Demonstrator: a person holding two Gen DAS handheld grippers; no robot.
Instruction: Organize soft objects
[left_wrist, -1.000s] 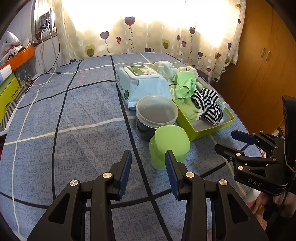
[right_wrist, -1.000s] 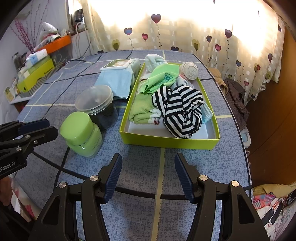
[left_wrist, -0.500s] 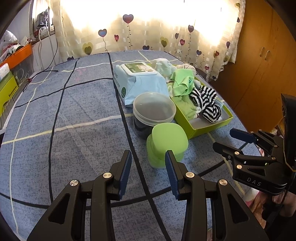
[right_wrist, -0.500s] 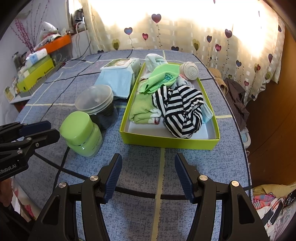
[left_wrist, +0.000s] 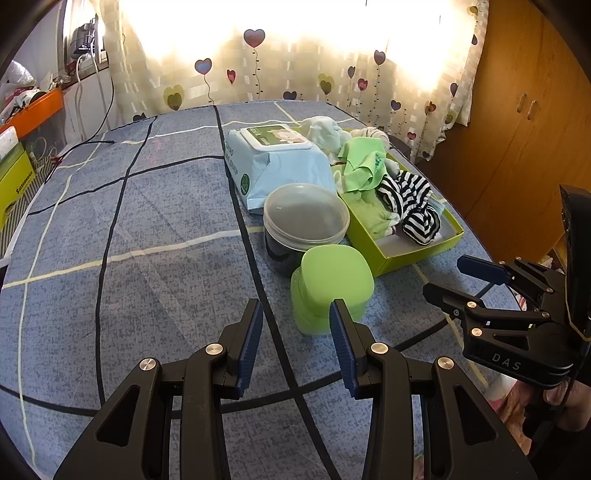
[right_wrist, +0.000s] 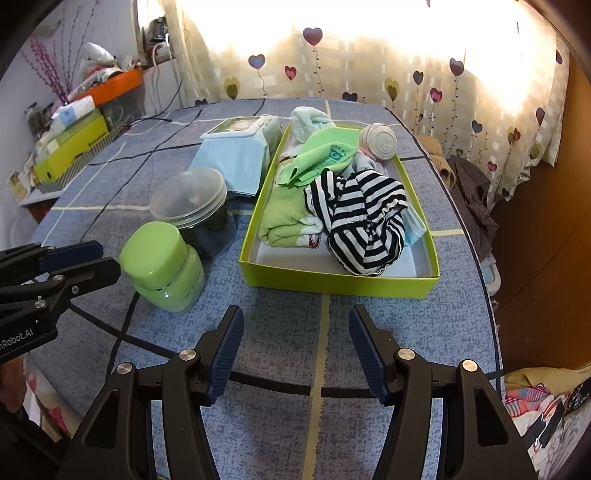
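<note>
The lime cardboard box (right_wrist: 332, 278) sits at frame centre, long axis running away toward the curtain (right_wrist: 369, 66), heaped with soft cloth: a striped garment (right_wrist: 365, 225) nearest, green cloth (right_wrist: 321, 155) behind. Left of it stand a green jar (right_wrist: 162, 267) and a clear-lidded tub (right_wrist: 188, 197) (wipes pack (right_wrist: 236, 158) beyond). Both the left gripper (left_wrist: 295, 336) and right gripper (right_wrist: 295, 349) gape empty.

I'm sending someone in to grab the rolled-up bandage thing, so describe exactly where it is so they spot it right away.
Find the shallow lime-green box on the blue checked bedspread. At its far end, by the heart-print curtain, the beige roll sits on the corner. It is the only tightly wound spiral; the rest are loose green, pale blue and striped cloths.
</note>
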